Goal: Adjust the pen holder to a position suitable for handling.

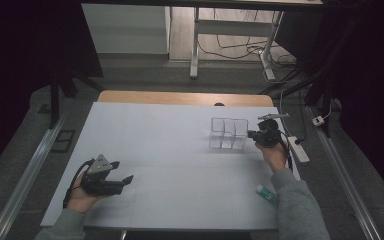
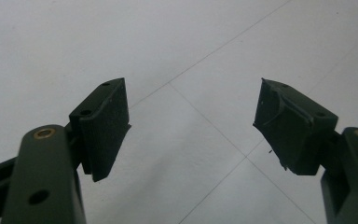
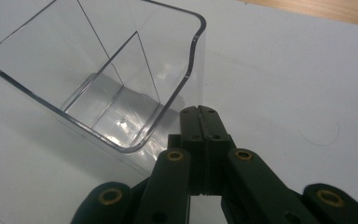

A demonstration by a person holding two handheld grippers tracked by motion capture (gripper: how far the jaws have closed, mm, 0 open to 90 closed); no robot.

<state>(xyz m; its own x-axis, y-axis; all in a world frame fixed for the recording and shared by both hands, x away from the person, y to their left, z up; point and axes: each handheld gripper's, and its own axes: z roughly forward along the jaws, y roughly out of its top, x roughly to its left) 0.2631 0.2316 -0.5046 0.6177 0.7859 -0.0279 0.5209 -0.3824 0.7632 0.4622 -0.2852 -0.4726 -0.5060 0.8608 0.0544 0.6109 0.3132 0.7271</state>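
right gripper (image 3: 199, 109) level beside clear organizer (image 3: 121, 70)

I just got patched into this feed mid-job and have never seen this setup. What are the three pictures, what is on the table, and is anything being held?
There is no robot arm: a person holds a hand-held gripper with two black jaws in each hand. The high view looks down on the white table from the person's side. The other two pictures come from small cameras riding on each gripper, looking along its jaws.

The left gripper rests low near the front left of the table, jaws wide apart and empty, with bare table between them. The right gripper has its jaws pressed together, right beside the rim of a clear plastic organizer with dividers inside. Nothing shows between those jaws, though I cannot tell whether they touch the wall. A small white and green tube lies by the right sleeve.
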